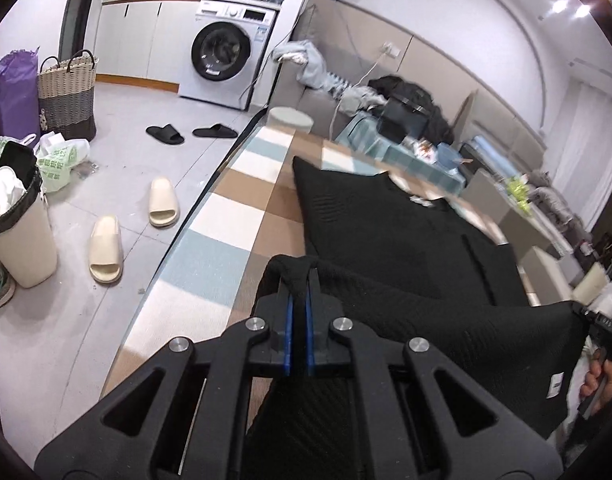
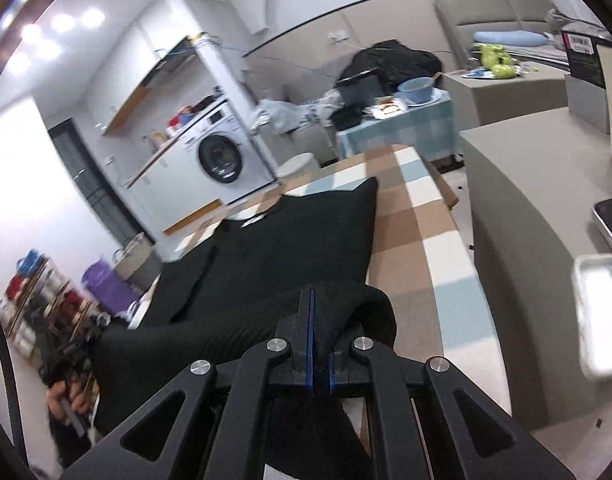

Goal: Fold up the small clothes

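Garment (image 1: 385,224) black, near hem lifted; left claw (image 1: 299,276), right claw (image 2: 319,304) each clamp hem; fingertips buried

Bare checked tabletop (image 1: 242,216) beside garment (image 1: 385,224)

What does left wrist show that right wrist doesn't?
Left wrist only: cream slippers, black slippers and a lined bin on the floor. Right wrist only: a grey block beside the table, and shelving at far left. Both: black garment, checked table, washing machine, each gripper shut on the hem.
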A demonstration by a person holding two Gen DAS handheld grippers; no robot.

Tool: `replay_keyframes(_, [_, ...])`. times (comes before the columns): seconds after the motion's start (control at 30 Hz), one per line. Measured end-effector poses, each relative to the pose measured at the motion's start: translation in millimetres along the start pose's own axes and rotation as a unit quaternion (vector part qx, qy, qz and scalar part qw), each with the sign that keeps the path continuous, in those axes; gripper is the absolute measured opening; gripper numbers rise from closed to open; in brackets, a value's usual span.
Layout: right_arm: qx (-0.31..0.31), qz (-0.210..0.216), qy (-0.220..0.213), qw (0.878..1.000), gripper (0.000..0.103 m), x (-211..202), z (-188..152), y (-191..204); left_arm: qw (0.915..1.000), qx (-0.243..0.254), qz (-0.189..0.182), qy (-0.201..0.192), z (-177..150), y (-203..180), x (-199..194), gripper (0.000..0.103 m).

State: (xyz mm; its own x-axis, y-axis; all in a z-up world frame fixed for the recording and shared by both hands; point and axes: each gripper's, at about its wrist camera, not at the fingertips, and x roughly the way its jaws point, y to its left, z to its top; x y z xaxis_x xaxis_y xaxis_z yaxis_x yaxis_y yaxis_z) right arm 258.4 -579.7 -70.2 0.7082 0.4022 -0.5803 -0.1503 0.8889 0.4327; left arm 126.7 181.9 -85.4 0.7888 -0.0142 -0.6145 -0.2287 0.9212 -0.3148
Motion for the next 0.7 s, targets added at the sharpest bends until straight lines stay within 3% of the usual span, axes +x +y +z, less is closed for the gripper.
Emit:
replay_keyframes(0.1, [0.007, -0.089, 0.036, 0.995, 0.022, 26.8, 2.4, -4.8, 0.9990, -0.009, 0.021, 0.040, -0.6, 1.7, 35.3, 0.003])
replay_keyframes(0.13, [0.007, -0.103, 0.047, 0.994, 0.025, 31.0, 1.4, -8.2, 0.9982, -0.014, 0.026, 0.052, -2.1, 3.8, 41.8, 0.003])
replay_keyframes(0.2, [0.014, -0.107, 0.059, 0.992, 0.034, 27.8, -2.8, -17.9, 0.9977, -0.021, 0.025, 0.060, -4.5, 8.6, 45.7, 0.014])
replay_keyframes(0.27, [0.020, -0.085, 0.053, 0.995, 0.053, 16.5, -8.0, -26.8, 0.9974, -0.020, 0.041, 0.056, -6.5, 12.2, 43.6, 0.048])
replay_keyframes(0.33, [0.019, -0.064, 0.059, 0.996, 0.056, 14.3, -11.0, -31.9, 0.9973, -0.021, 0.051, 0.048, -7.5, 15.4, 41.4, 0.058])
replay_keyframes(0.5, [0.016, -0.024, 0.095, 0.995, 0.056, 35.7, -13.8, -29.6, 0.9971, 0.006, 0.040, 0.065, -6.0, 3.2, 55.2, 0.053])
replay_keyframes(0.57, [0.009, -0.013, 0.099, 0.995, 0.053, 46.8, -13.8, -24.3, 0.9960, 0.014, 0.041, 0.078, -5.1, -2.9, 61.9, 0.022])
replay_keyframes(0.6, [0.004, -0.013, 0.100, 0.995, 0.048, 48.5, -13.7, -21.0, 0.9956, 0.016, 0.038, 0.084, -4.0, -5.1, 67.7, 0.017])
replay_keyframes(0.63, [0.001, -0.016, 0.101, 0.995, 0.032, 51.8, -13.7, -19.2, 0.9955, 0.020, 0.045, 0.081, -2.6, -7.4, 71.6, 0.009])
replay_keyframes(0.67, [0.000, -0.023, 0.106, 0.994, 0.022, 54.9, -14.7, -18.5, 0.9959, 0.023, 0.048, 0.073, -0.6, -8.4, 74.0, 0.005])
replay_keyframes(0.7, [0.003, -0.030, 0.113, 0.993, 0.019, 59.1, -15.4, -18.5, 0.9963, 0.022, 0.046, 0.070, 1.9, -8.3, 76.0, 0.005])
